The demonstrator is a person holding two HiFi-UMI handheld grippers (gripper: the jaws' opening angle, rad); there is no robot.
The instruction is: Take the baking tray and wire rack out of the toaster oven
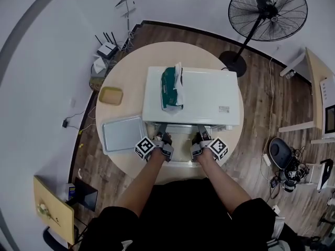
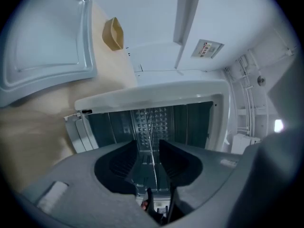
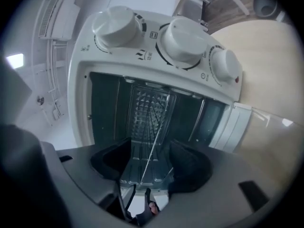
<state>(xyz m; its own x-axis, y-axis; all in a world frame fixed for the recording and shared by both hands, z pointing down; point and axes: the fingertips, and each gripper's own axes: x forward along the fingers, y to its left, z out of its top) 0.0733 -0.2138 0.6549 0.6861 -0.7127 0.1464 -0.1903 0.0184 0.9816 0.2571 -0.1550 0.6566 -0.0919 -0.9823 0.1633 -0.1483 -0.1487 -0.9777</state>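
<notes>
The white toaster oven [image 1: 209, 95] stands on the round table with its door folded down toward me. The wire rack [image 1: 181, 135] lies across the oven's mouth between my two grippers. My left gripper [image 1: 163, 132] is shut on the rack's left front edge. In the left gripper view the rack [image 2: 150, 147] is a thin wire seen edge-on between the pads. My right gripper [image 1: 201, 132] is shut on the right front edge, where the rack's wire [image 3: 155, 141] runs between its pads. The grey baking tray [image 1: 123, 134] lies empty on the table left of the oven.
A green packet [image 1: 171, 88] lies on the oven's top. A small tan dish [image 1: 111, 95] sits on the table behind the baking tray. Three knobs [image 3: 180, 44] line the oven's control panel. A standing fan [image 1: 267, 9] is on the floor beyond the table.
</notes>
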